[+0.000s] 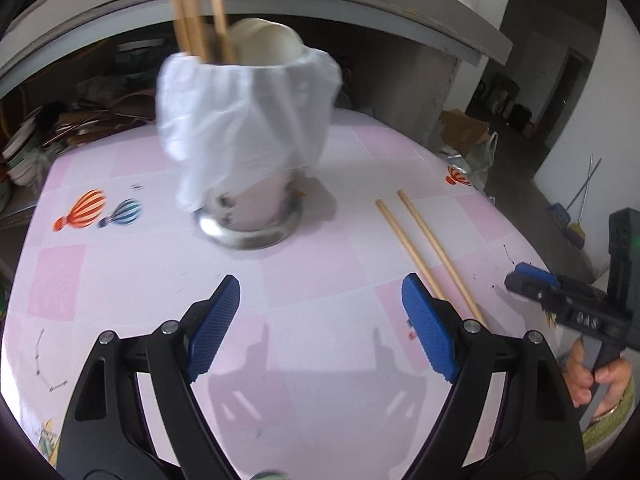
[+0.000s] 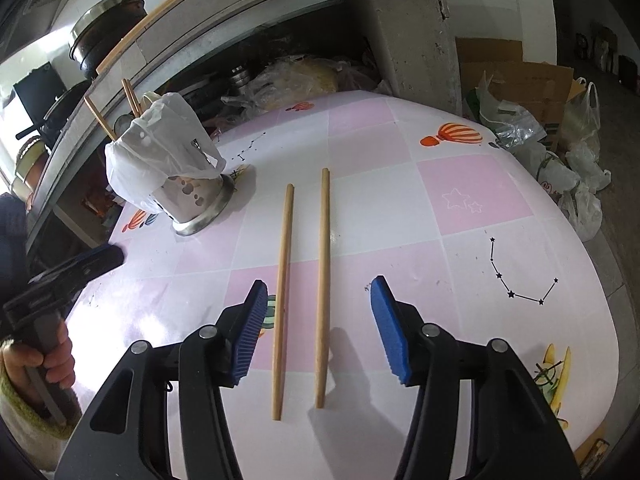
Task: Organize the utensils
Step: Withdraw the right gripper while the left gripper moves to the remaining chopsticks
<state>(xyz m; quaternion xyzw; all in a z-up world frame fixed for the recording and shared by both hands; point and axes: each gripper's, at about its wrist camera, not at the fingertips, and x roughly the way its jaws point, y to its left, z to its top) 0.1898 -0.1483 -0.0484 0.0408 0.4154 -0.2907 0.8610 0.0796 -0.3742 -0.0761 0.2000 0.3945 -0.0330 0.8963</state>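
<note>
Two loose chopsticks (image 2: 304,288) lie side by side on the pink checked worktop (image 2: 472,196). The right tongs (image 2: 316,328) hang spread above them, pinching nothing. The left tongs (image 1: 320,328) are spread wide and empty, facing the blurred metal holder (image 1: 248,216), whose upper part hides under a white plastic bag (image 1: 244,108); its chopsticks (image 1: 192,8) are cut off at the top.
</note>
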